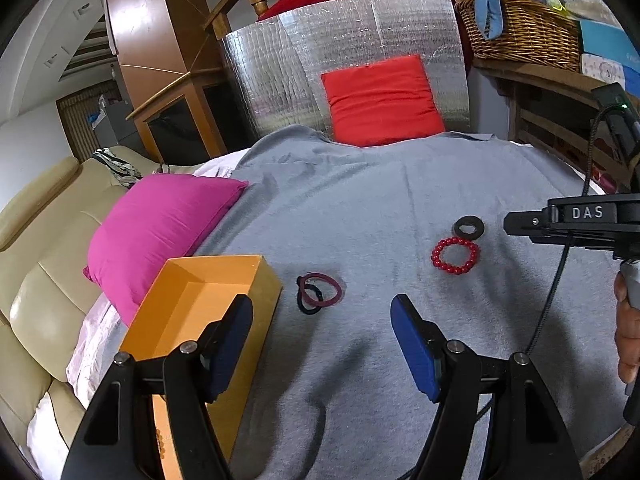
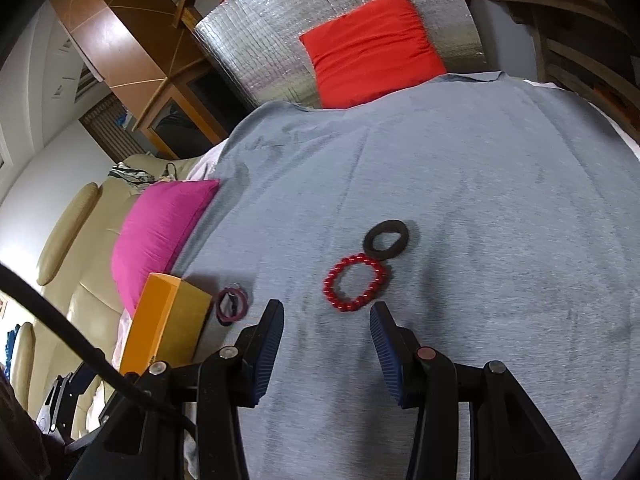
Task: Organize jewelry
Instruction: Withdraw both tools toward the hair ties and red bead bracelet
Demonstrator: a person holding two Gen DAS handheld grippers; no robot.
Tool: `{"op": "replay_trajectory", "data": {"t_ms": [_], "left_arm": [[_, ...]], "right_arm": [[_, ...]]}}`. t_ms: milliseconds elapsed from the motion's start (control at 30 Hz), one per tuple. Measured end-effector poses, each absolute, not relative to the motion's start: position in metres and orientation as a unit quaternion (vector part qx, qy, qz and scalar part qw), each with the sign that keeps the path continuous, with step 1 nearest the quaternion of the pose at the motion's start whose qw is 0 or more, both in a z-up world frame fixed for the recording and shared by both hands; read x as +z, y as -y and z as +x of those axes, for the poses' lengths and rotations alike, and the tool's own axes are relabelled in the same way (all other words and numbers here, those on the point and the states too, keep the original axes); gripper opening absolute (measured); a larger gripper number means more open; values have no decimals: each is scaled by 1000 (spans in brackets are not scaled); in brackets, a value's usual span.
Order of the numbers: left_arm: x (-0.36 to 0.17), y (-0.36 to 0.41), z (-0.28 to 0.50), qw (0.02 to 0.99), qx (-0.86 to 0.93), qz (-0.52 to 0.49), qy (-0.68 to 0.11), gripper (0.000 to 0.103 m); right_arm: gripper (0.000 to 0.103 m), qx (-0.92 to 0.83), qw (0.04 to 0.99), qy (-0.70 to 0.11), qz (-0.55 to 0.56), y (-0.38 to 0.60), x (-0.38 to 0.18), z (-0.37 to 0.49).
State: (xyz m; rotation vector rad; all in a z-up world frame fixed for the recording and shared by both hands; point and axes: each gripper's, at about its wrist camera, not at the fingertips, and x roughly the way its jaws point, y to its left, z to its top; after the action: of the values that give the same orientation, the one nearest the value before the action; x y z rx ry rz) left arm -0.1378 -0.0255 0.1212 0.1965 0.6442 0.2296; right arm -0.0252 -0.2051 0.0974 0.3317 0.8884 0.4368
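Note:
On a grey cloth [image 1: 360, 200] lie a red bead bracelet [image 1: 455, 257], a black ring-shaped band [image 1: 469, 226] just behind it, and dark red and black hair ties [image 1: 319, 292] overlapping beside an open orange box [image 1: 200, 304]. My left gripper [image 1: 322, 316] is open and empty, above the cloth near the hair ties and the box. My right gripper [image 2: 326, 320] is open and empty, just short of the red bead bracelet [image 2: 355, 282]; the black band [image 2: 386, 239], the hair ties [image 2: 231, 305] and the orange box [image 2: 164, 328] also show there. The right gripper's body [image 1: 576, 220] shows at the right edge of the left wrist view.
A pink cushion [image 1: 160, 232] lies left of the box on a cream sofa [image 1: 40, 260]. A red cushion [image 1: 382, 100] leans on a silver foil panel [image 1: 300, 60] at the back. A wicker basket [image 1: 524, 32] stands on a wooden shelf at the back right.

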Motion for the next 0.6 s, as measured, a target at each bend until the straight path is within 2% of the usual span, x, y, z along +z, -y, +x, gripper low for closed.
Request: {"op": "replay_trajectory", "data": {"t_ms": [600], "left_arm": [[110, 50, -119, 939, 79, 100, -319, 72]], "right_arm": [[48, 186, 866, -435, 159, 233, 86, -17]]}}
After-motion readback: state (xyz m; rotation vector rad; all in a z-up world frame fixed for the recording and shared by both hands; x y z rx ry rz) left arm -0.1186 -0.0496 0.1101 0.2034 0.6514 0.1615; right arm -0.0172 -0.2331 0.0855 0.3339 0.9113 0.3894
